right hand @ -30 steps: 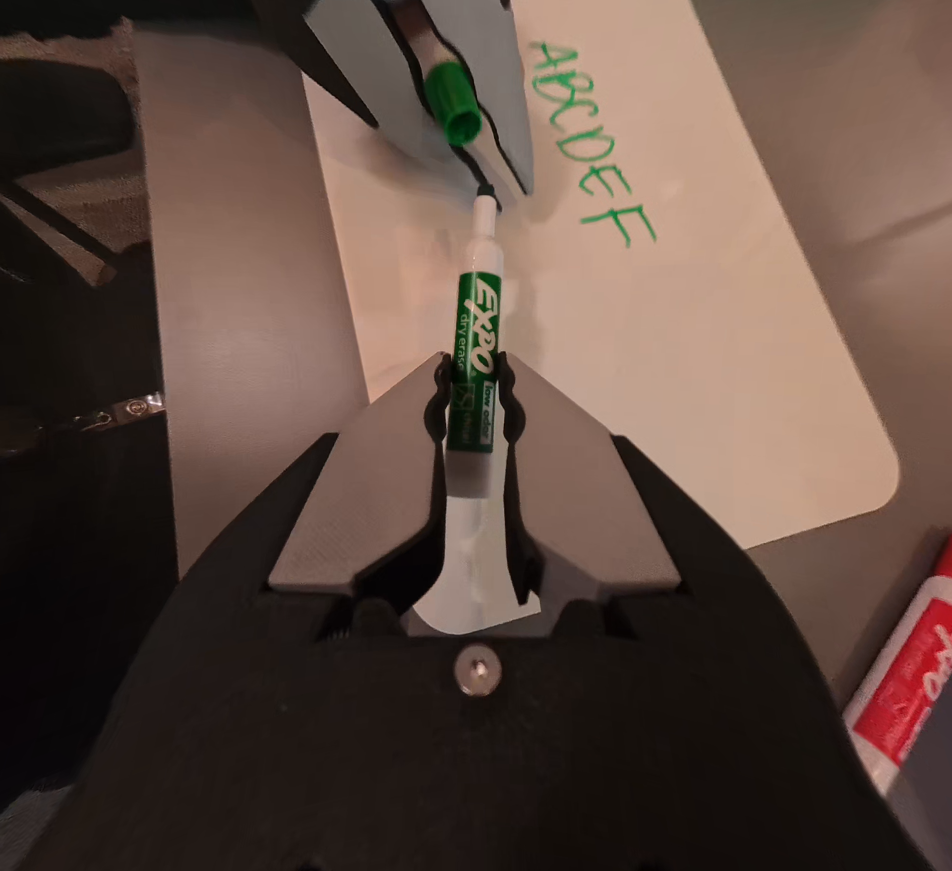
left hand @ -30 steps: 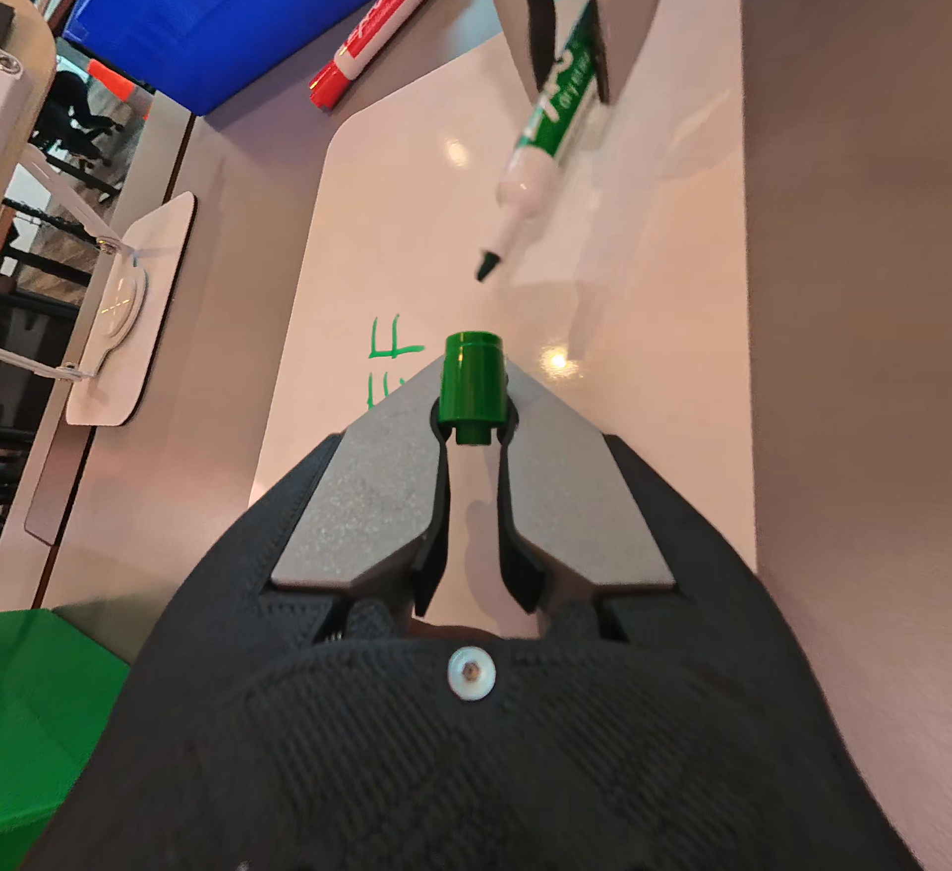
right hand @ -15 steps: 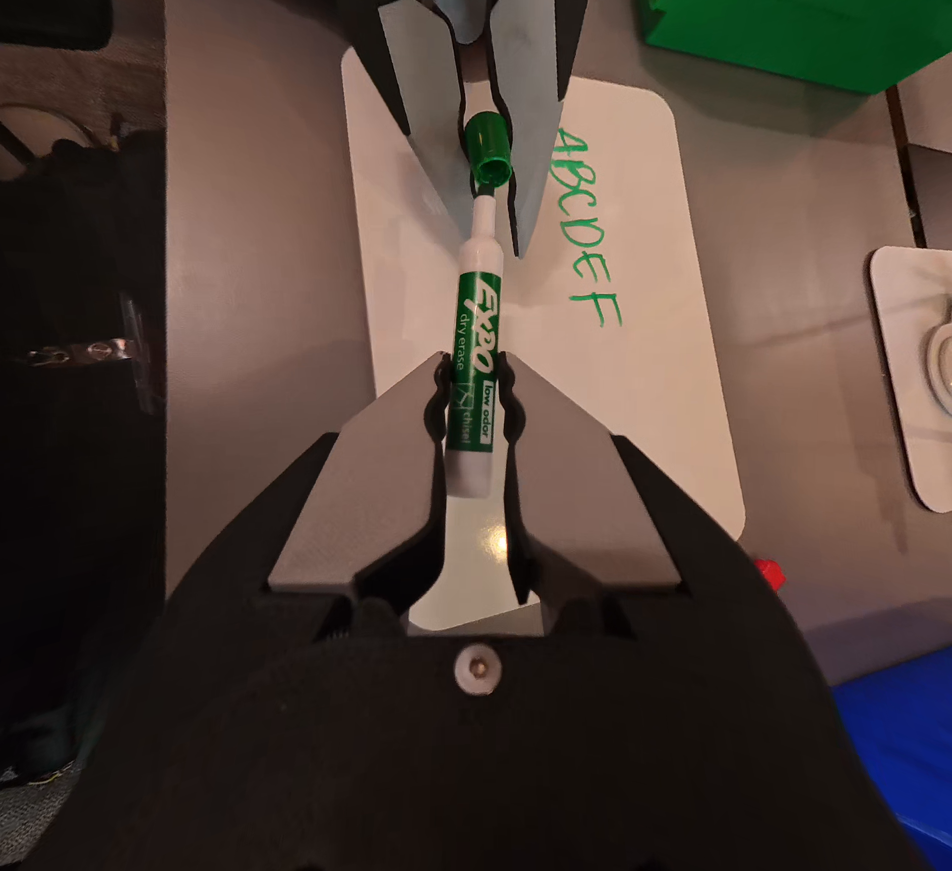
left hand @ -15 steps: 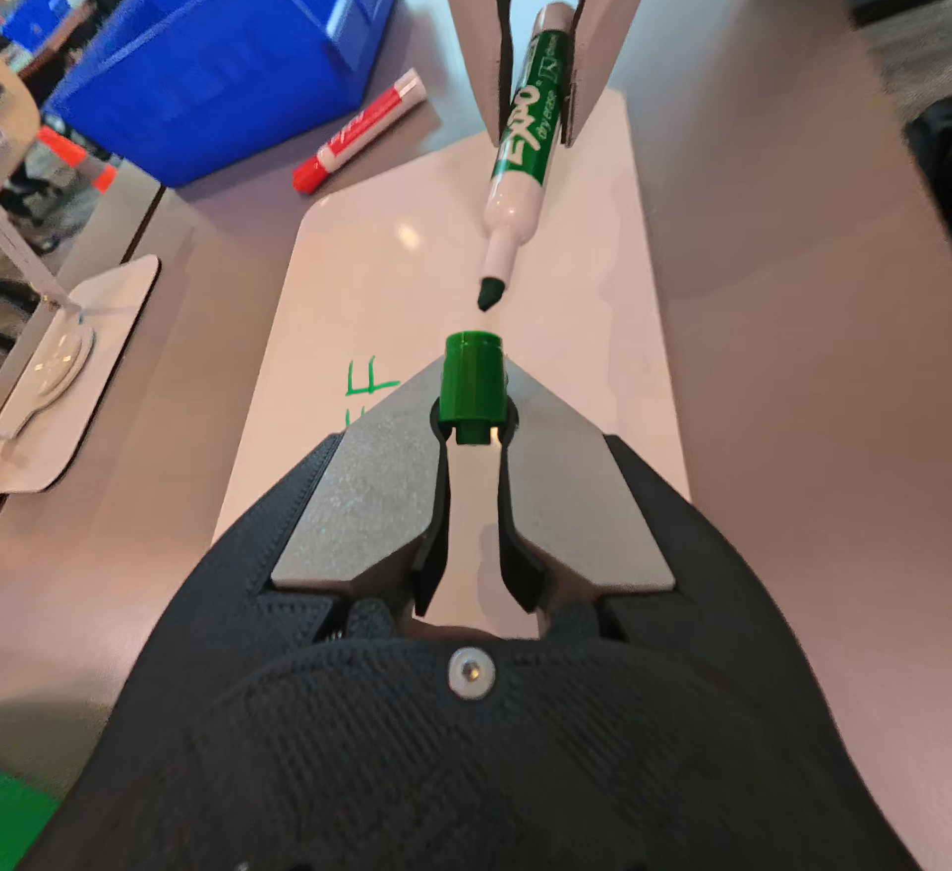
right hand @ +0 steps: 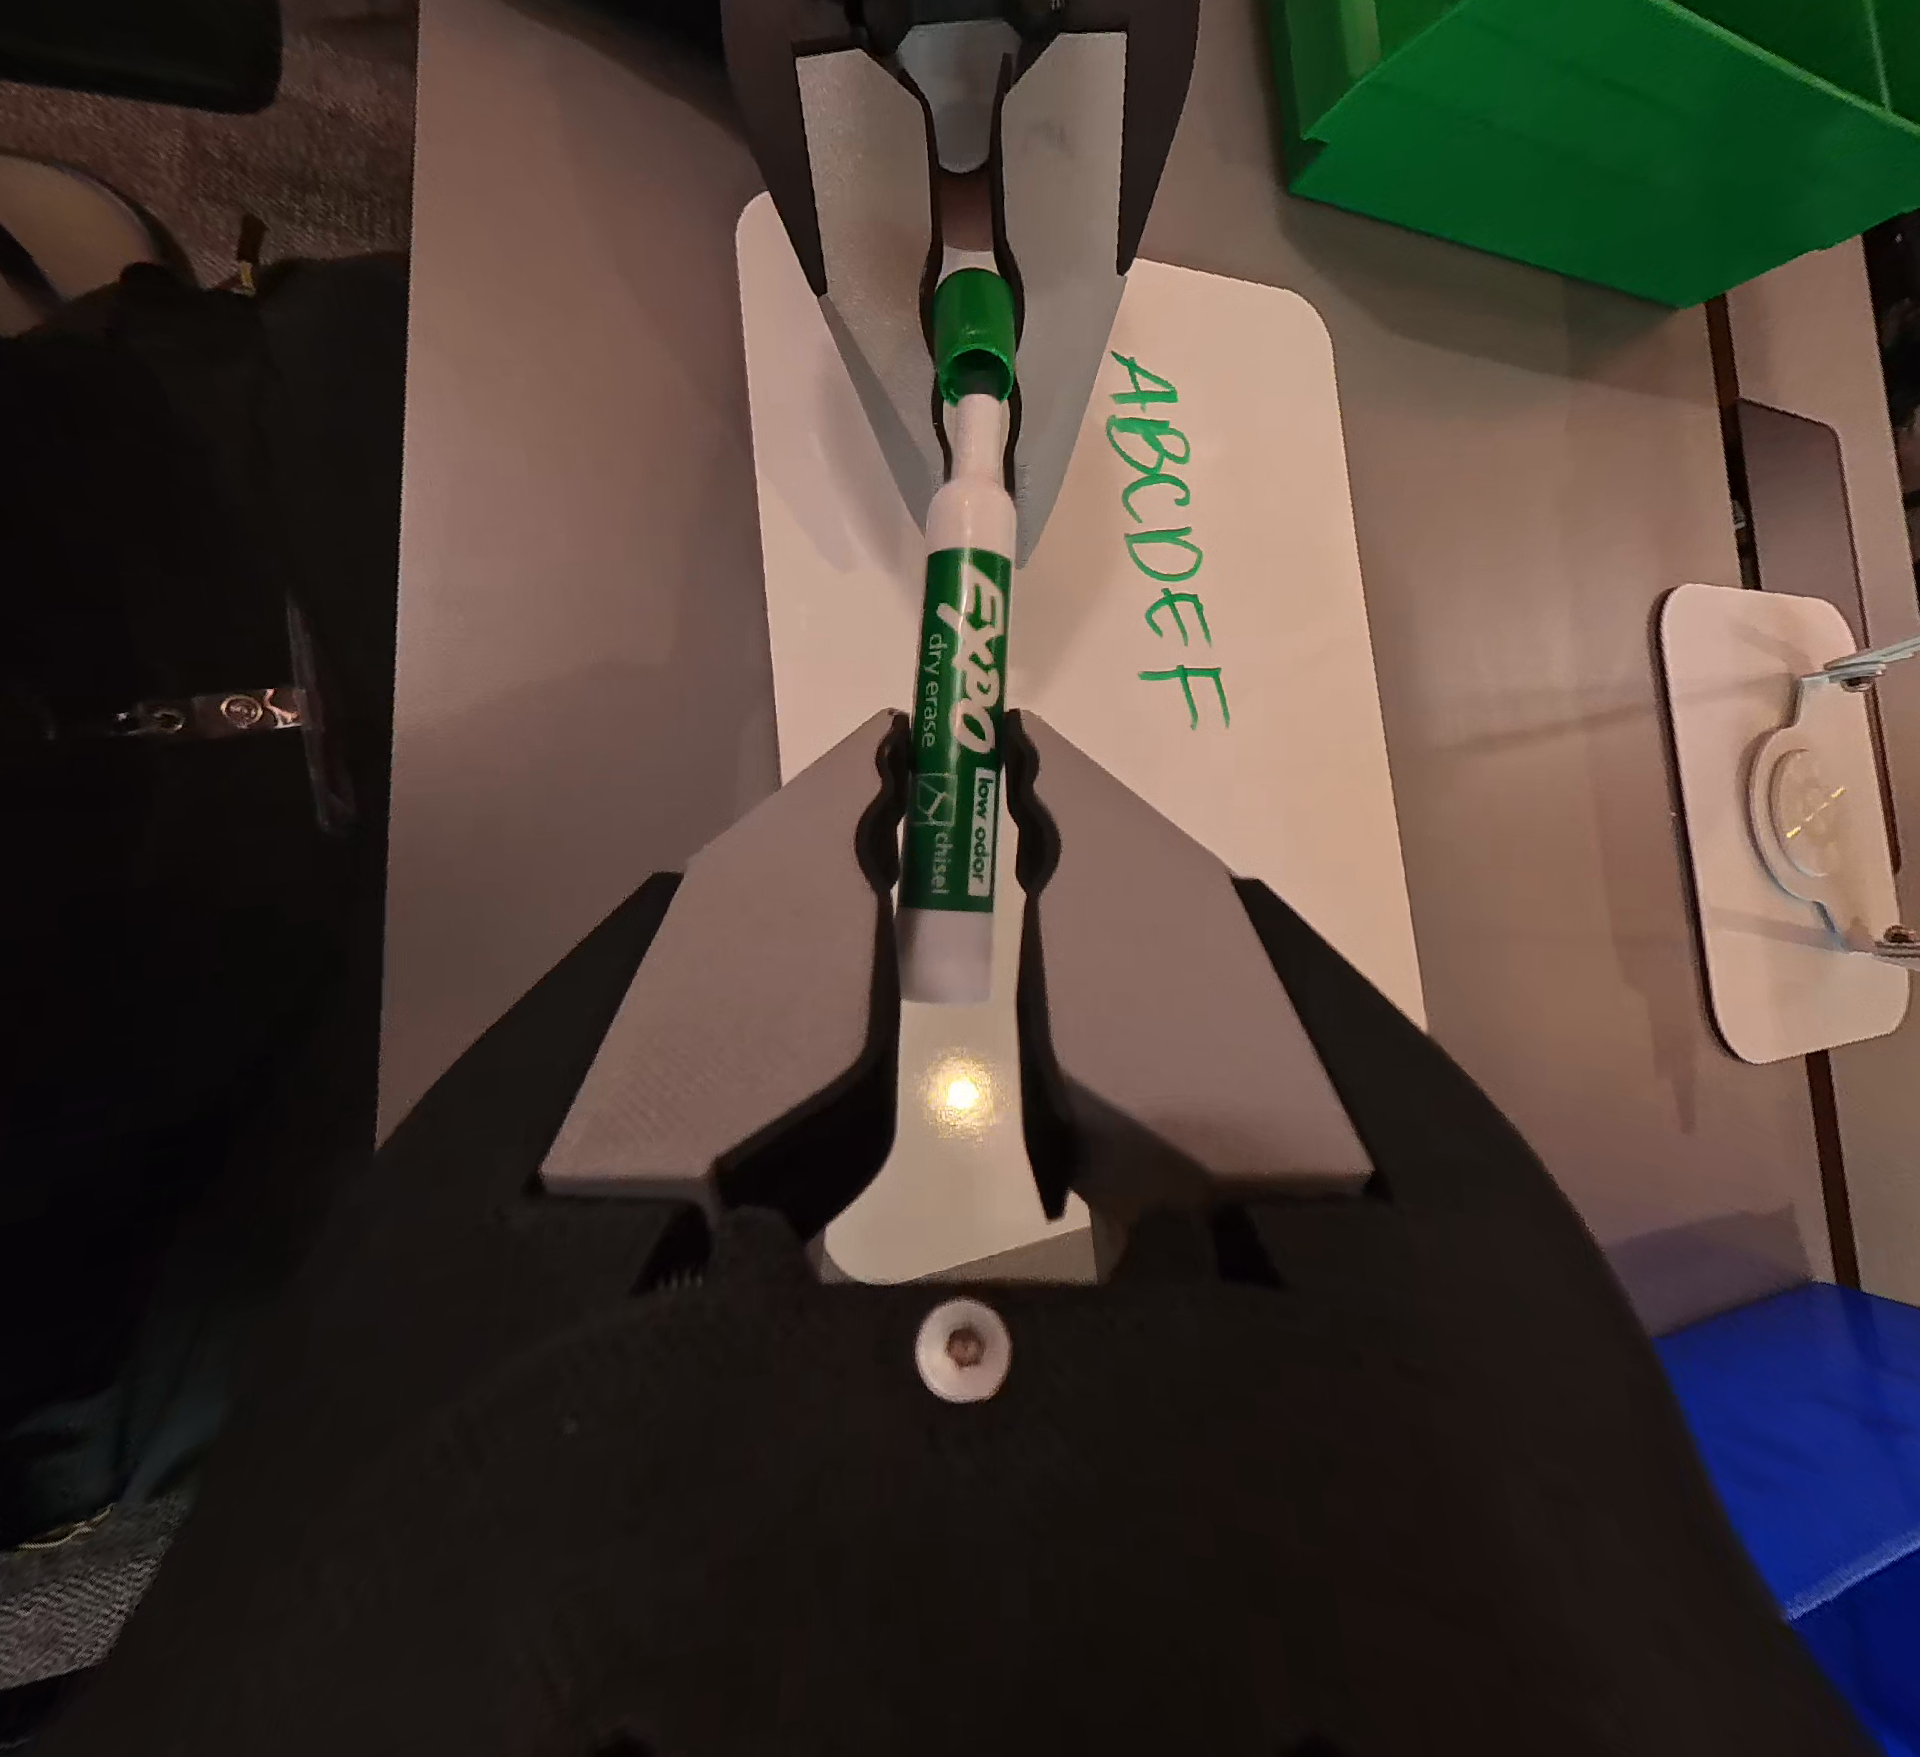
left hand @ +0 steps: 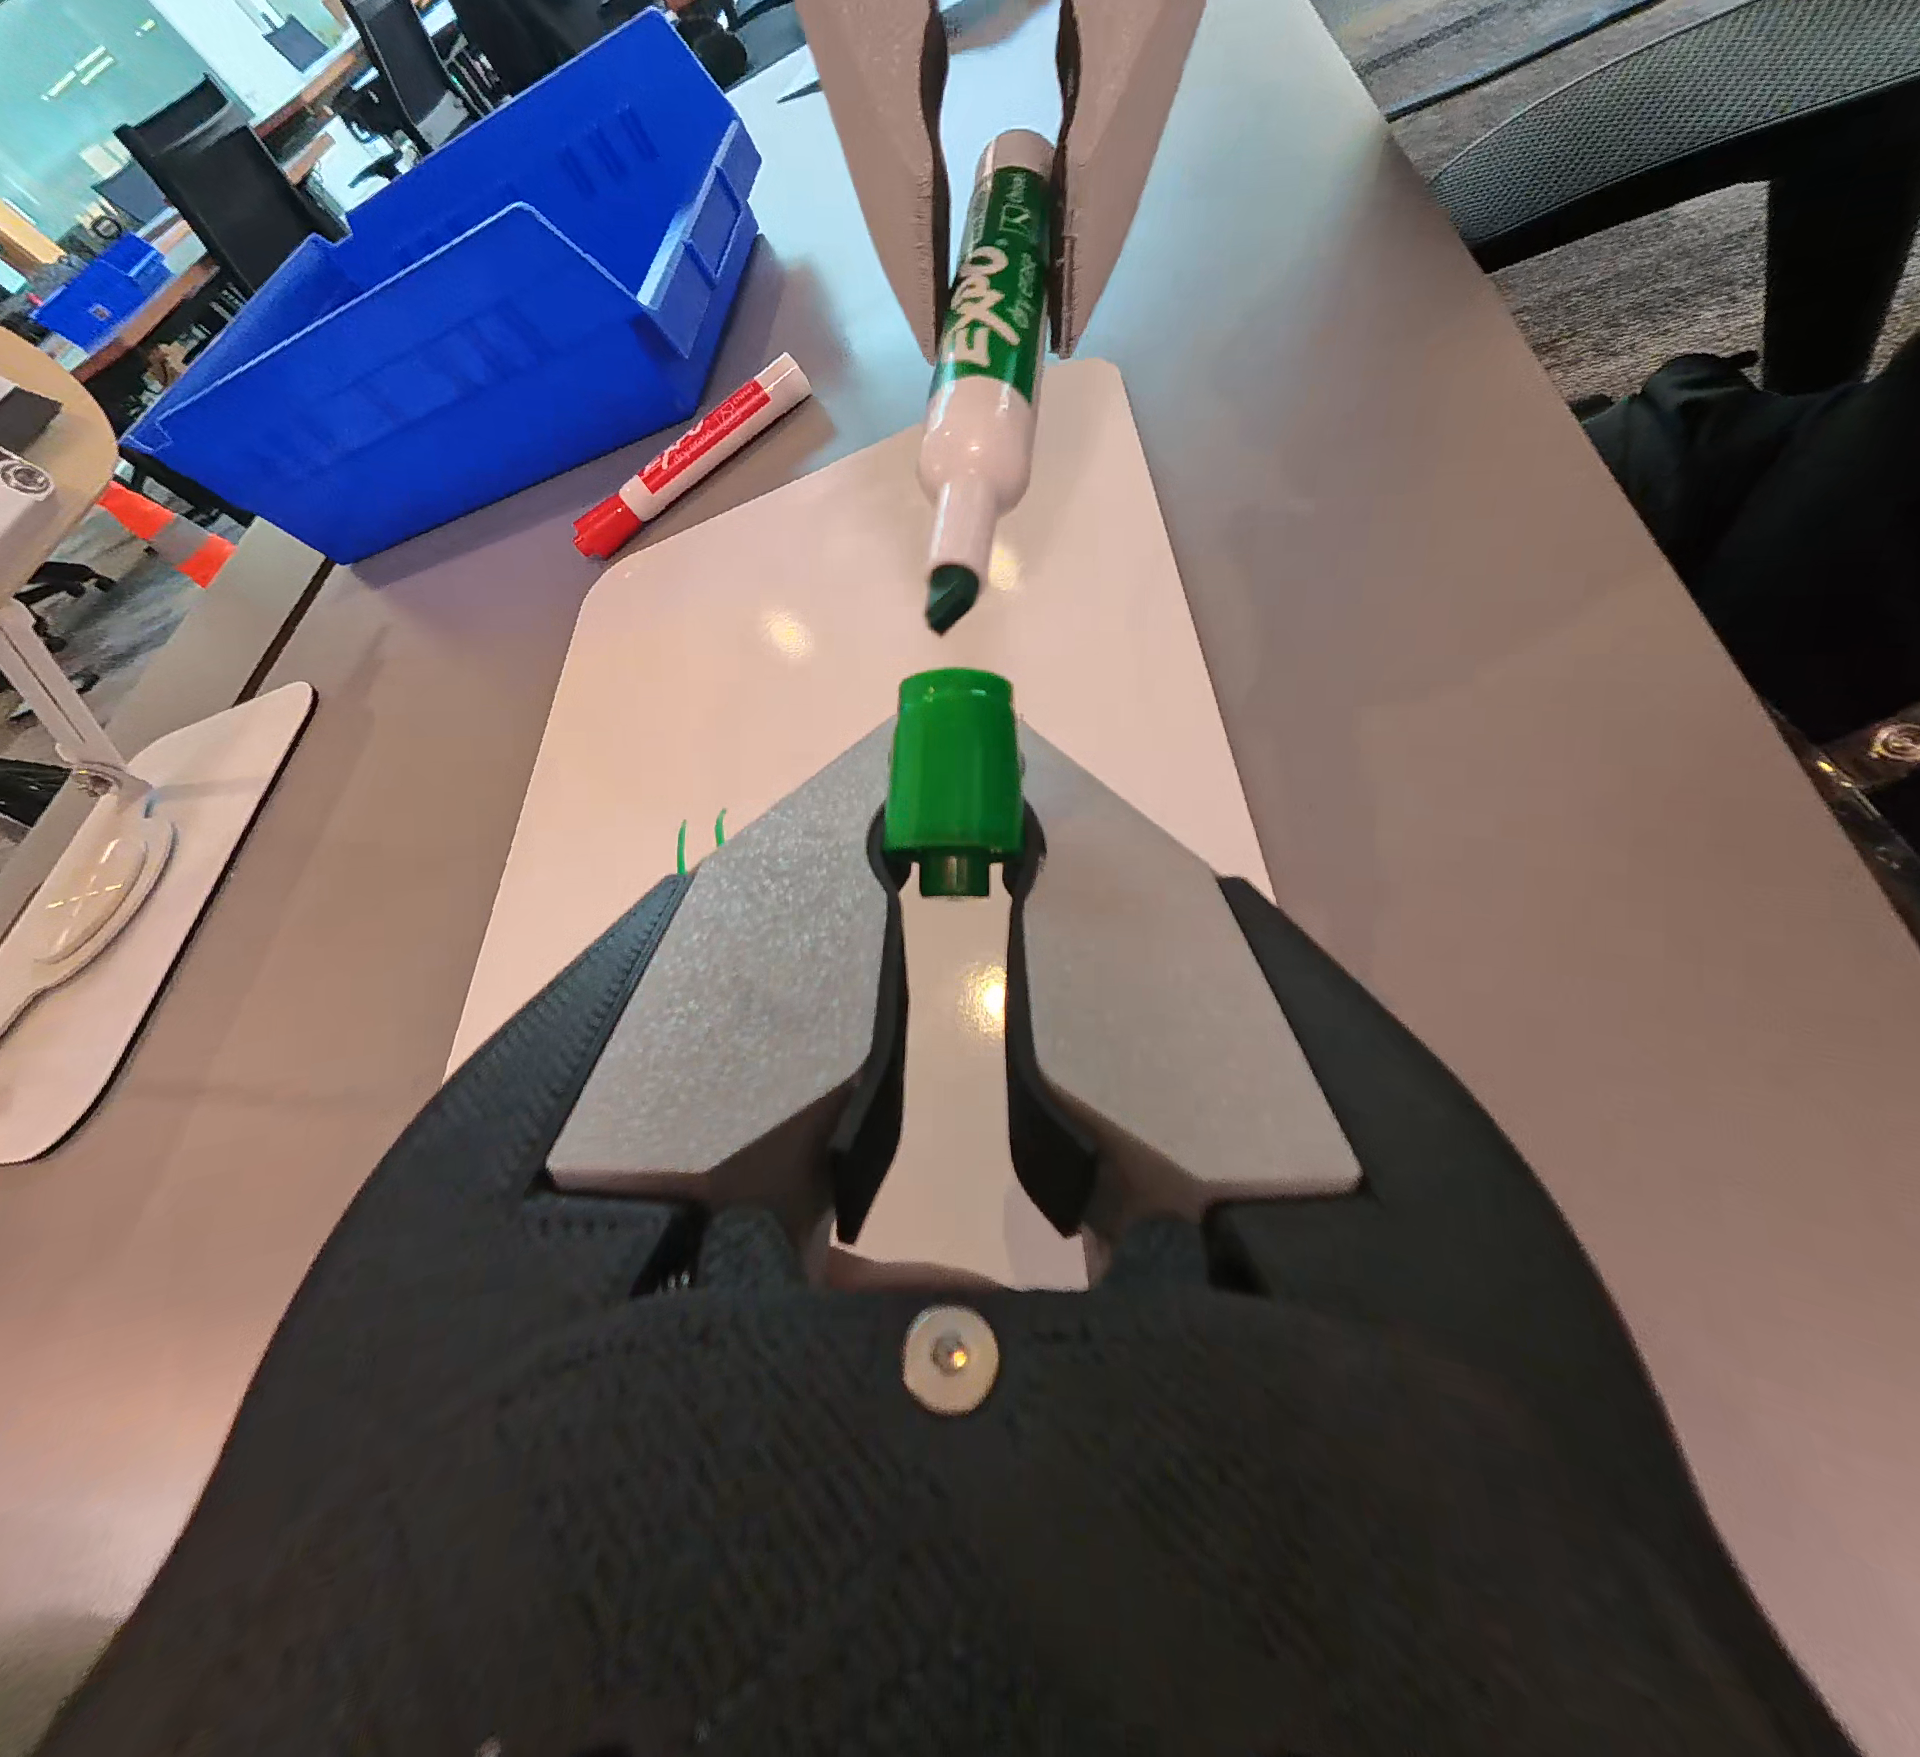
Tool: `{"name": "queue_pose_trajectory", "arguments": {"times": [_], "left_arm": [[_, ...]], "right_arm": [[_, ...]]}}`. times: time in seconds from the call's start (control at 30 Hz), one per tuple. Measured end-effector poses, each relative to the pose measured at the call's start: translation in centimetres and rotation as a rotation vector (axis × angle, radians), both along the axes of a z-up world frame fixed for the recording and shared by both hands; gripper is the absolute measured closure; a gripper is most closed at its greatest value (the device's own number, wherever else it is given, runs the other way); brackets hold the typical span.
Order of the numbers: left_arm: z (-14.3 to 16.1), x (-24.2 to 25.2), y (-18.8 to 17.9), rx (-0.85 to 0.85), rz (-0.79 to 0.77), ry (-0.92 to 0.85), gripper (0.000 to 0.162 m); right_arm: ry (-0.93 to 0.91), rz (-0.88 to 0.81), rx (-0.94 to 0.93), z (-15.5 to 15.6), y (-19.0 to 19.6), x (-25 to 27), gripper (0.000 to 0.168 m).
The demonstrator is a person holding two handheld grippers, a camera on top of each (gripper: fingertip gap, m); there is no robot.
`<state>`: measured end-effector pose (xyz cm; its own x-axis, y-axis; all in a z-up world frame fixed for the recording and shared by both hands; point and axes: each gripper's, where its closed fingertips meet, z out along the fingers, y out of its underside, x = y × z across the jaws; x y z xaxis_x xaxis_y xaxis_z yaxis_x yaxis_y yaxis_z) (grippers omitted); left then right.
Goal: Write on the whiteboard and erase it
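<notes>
Recapping step: right gripper (right hand: 951,741) fingers are clenching the green marker (right hand: 954,699), tip nearing the cap (left hand: 951,777) that left gripper (left hand: 951,814) fingers are gripping; next, aligned pushing together.

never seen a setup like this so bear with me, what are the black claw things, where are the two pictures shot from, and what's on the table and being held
The claws are two hand-held grippers, one in each of a person's hands; no robot arm is involved. Each picture comes from a camera on one gripper, looking along its fingers.

The left gripper is shut on a green cap. The right gripper is shut on an uncapped green marker, whose tip points at the cap's opening, close to it.

On the grey table lies a whiteboard bearing green letters. Around it are a red marker, a blue bin, a green bin and a small white pad.
</notes>
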<state>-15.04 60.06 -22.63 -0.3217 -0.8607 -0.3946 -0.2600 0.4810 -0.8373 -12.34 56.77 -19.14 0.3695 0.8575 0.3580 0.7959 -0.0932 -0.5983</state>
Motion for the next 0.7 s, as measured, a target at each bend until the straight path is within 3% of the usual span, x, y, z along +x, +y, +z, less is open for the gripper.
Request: {"name": "queue_pose_trajectory", "arguments": {"times": [0.7], "left_arm": [[-1.5, 0.2, 0.1, 0.074, 0.023, 0.08, 0.151]], "right_arm": [[-0.21, 0.018, -0.019, -1.0, 0.9, -0.8, 0.153]]}}
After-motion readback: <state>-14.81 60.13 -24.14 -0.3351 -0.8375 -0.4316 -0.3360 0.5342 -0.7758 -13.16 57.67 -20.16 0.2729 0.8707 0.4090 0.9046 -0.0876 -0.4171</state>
